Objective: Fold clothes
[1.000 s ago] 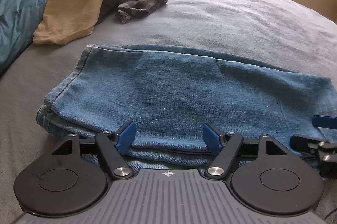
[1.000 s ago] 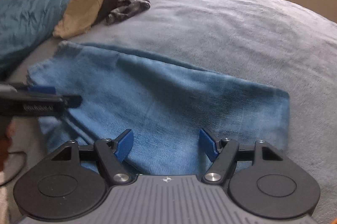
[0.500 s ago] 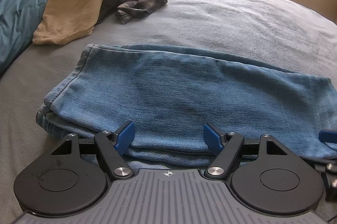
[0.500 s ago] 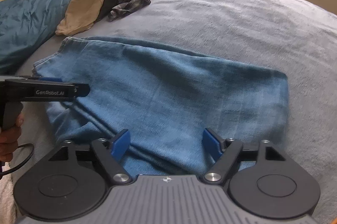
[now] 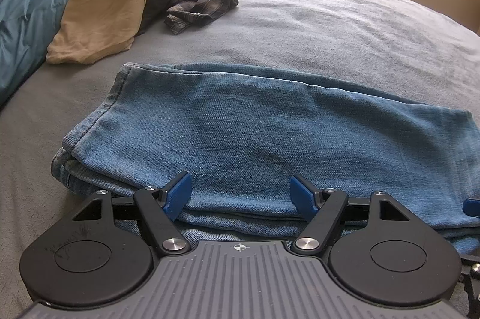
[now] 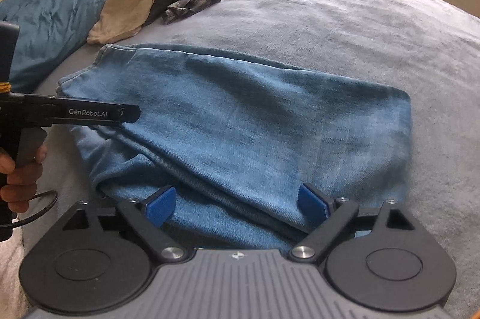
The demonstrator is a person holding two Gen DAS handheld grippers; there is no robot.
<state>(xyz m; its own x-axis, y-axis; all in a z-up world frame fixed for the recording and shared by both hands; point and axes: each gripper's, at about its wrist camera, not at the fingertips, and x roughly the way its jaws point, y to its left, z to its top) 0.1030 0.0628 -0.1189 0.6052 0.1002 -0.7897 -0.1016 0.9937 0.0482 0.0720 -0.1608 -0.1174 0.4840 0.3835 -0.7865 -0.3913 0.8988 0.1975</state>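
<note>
The folded jeans [image 5: 264,136] lie flat on the grey bed [image 5: 345,28], near its front edge and just ahead of both pairs of tongs. The left tongs [image 5: 241,193] stand well apart, with the near folded edge of the jeans between the blue pads, but the pads do not press on the cloth and nothing is held. The right tongs [image 6: 237,200] are opening at this moment; the denim sits between their pads too, loose and ungripped.

The likely trouble, as I judge it, is the stack of layers. At the left end the lower layers stick out from under the top one, so a grab at the near edge could catch only the top layer and pull the fold apart. A pinch that goes too deep might also take the bedcover with the denim. If the two tongs lift unevenly, the heavy cloth could sag in the middle and the fold would land crooked.

The jeans' long axis runs across both views, left to right, slanting slightly away toward the left. The stitched hem end points left, toward the tan cushion [image 5: 102,16] and the crumpled plaid shirt [image 5: 198,7], which lie well apart from the jeans; the right end is a smooth fold.
</note>
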